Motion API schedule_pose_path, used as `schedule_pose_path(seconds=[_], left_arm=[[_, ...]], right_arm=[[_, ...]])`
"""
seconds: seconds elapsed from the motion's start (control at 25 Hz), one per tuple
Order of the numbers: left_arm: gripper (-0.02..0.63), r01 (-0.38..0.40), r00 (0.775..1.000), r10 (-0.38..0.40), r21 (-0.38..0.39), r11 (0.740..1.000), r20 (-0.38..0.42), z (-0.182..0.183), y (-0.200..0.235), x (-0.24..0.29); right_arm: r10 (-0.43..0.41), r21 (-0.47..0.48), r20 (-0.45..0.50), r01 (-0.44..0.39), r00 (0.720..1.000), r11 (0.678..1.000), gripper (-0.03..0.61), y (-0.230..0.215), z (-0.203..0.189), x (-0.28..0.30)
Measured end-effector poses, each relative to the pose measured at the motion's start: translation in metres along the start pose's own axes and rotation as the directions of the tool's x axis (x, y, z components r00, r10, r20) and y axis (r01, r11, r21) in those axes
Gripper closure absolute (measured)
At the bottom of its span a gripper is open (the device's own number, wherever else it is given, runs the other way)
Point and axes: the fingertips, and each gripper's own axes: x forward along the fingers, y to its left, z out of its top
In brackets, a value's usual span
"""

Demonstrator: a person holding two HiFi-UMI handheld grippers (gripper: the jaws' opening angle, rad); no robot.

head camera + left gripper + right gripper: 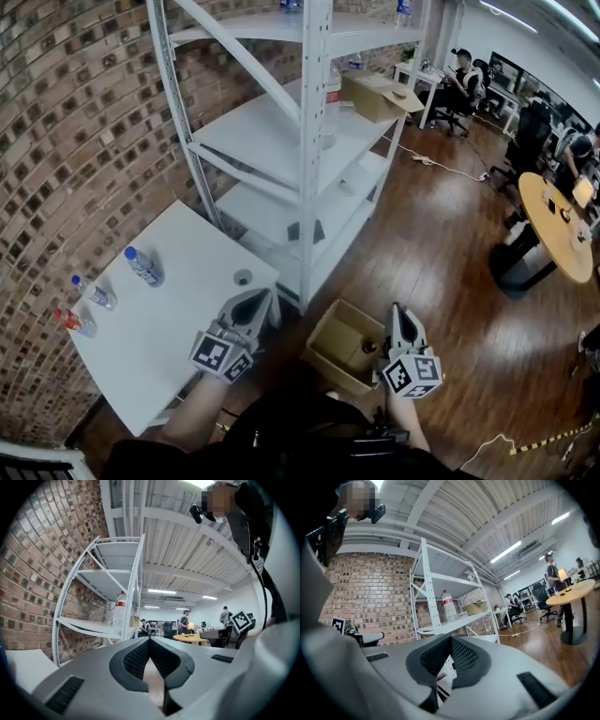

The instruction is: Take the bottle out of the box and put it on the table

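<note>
right gripper (397, 311), closed, hangs beside the box (336, 345).

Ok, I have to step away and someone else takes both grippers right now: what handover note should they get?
Left gripper: shut, empty, at the edge of the white table.
Right gripper: shut, empty, above the open cardboard box on the floor.
Things: what looks like a bottle is in the box. Three bottles are on the table.
Done: nothing is held; whether the three came from the box I cannot tell.
Left: open a gripper, lift the bottle from the box, set it on the table.
</note>
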Motion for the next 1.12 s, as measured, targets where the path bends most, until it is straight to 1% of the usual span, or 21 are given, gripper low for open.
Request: schedule_pose_path(seconds=[0.2, 0.36, 0.48, 0.68, 0.76, 0.84, 0.92, 1.0, 1.12], left_arm=[[0.609, 0.047, 0.999, -0.047, -0.011, 0.999, 0.002, -0.012, -0.028, 0.048], [0.609, 0.117, 0.993, -0.117, -0.022, 0.993, -0.008, -0.025, -0.057, 0.088], [0.609, 0.185, 0.983, -0.185, -0.03, 0.982, -0.017, -0.034, -0.086, 0.116], [0.609, 0.295, 0.955, -0.296, -0.054, 0.954, -0.02, -0.049, -0.132, 0.155], [0.609, 0.332, 0.942, -0.334, -0.067, 0.941, -0.019, -0.054, -0.148, 0.164], [0.609, 0.376, 0.926, -0.378, -0.078, 0.923, -0.017, -0.058, -0.164, 0.169], [0.609, 0.423, 0.905, -0.426, -0.089, 0.902, -0.015, -0.059, -0.177, 0.173], [0.609, 0.463, 0.884, -0.467, -0.096, 0.881, -0.014, -0.058, -0.181, 0.177], [0.609, 0.507, 0.86, -0.51, -0.097, 0.856, -0.011, -0.052, -0.179, 0.182]], right_arm=[[-0.043, -0.012, 0.02, 0.043, 0.999, 0.999, 0.575, -0.05, 0.019, -0.005], [-0.1, -0.014, 0.052, 0.101, 0.994, 0.995, 0.575, -0.085, 0.028, -0.023], [-0.163, 0.002, 0.064, 0.163, 0.985, 0.987, 0.574, -0.114, 0.028, -0.044], [-0.288, 0.02, 0.079, 0.287, 0.954, 0.958, 0.575, -0.159, 0.029, -0.094], [-0.337, 0.028, 0.082, 0.336, 0.938, 0.941, 0.575, -0.17, 0.027, -0.114], [-0.387, 0.044, 0.094, 0.385, 0.917, 0.922, 0.575, -0.18, 0.026, -0.133], [-0.432, 0.056, 0.115, 0.428, 0.895, 0.902, 0.575, -0.185, 0.029, -0.148], [-0.459, 0.053, 0.135, 0.457, 0.878, 0.888, 0.575, -0.182, 0.035, -0.153], [-0.465, 0.015, 0.142, 0.467, 0.874, 0.884, 0.575, -0.167, 0.042, -0.15]])
